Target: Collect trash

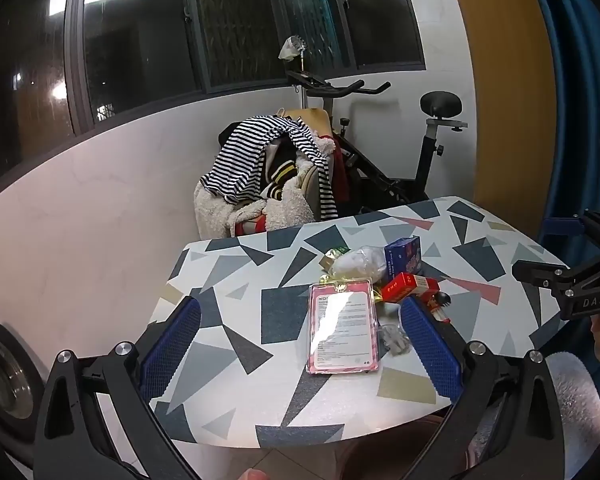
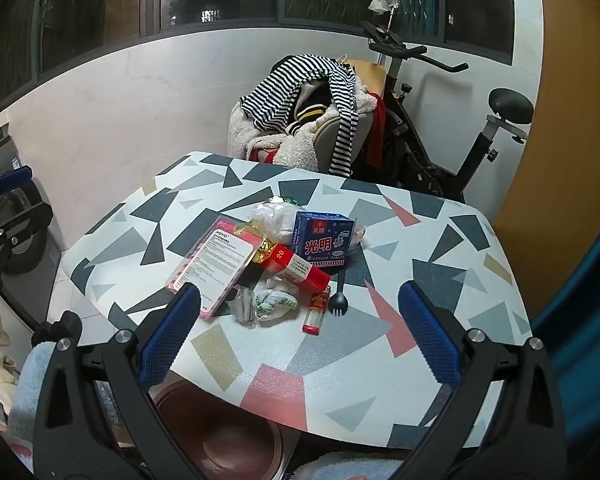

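1. A small table [image 2: 440, 240] with a white top printed in grey, dark blue, pink and tan triangles is taken as the landmark; all the trash is gathered near the middle of its top.
2. A pink packet [image 2: 214, 260] with a white printed label is seen lying flat at the left edge of the heap; in the left wrist view it [image 1: 343, 328] lies between the spread blue pads.
3. A blue carton [image 2: 325, 238] with white characters stands at the far side of the heap, and a crumpled clear plastic bag [image 2: 278, 218] is pressed against its left side.
4. A red box [image 2: 298, 270] lies in the middle of the heap, just in front of the blue carton, with gold foil wrappers [image 2: 260, 250] between it and the pink packet.
5. A black spork [image 2: 337, 300] and a red lighter [image 2: 315, 314] lie side by side at the near edge of the heap; a crumpled white wrapper [image 2: 274, 304] sits just left of them.
6. The left gripper [image 1: 300, 346] is held released over the near edge of the table, its jaws wide apart and nothing grasped.
7. The right gripper [image 2: 300, 330] is likewise spread wide above the near edge, grasping nothing, apart from the heap.
8. A brown bin [image 2: 220, 440] is seen below the table's near edge.
9. Beyond the table's far edge, a chair piled with clothes [image 2: 308, 112] and an exercise bike [image 2: 460, 140] are seen against the wall.
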Demonstrator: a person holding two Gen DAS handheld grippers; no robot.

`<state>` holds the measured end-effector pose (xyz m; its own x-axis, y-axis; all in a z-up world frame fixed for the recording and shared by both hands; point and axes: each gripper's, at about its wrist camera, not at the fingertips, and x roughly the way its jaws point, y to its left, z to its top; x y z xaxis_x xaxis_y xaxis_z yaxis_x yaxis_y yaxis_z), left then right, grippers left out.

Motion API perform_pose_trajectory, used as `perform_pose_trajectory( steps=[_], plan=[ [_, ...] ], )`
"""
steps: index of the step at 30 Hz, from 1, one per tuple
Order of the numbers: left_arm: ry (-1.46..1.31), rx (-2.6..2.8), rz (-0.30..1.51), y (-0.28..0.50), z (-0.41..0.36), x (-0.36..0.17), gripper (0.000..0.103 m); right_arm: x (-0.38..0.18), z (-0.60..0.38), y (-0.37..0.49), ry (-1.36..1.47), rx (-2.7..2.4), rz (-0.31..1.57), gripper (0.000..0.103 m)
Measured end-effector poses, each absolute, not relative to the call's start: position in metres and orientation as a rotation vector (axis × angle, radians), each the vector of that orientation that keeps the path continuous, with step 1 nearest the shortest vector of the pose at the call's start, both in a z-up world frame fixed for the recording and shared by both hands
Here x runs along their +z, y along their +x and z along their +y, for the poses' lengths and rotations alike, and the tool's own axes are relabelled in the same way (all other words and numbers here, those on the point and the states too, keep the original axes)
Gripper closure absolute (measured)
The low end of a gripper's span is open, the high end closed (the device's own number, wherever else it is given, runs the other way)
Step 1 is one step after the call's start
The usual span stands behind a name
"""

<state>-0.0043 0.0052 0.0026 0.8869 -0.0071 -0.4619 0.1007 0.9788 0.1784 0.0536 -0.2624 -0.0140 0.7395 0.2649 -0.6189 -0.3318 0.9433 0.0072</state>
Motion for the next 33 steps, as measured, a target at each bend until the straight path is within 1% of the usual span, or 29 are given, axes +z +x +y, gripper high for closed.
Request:
perform_pose_trajectory(
  steps=[33],
  plan=[
    [0.214,-0.061,0.474,-0.007,-0.004,0.003,0.005,-0.012,-0.262,0.054,-0.102,0.332,0.659,0.006]
  ],
)
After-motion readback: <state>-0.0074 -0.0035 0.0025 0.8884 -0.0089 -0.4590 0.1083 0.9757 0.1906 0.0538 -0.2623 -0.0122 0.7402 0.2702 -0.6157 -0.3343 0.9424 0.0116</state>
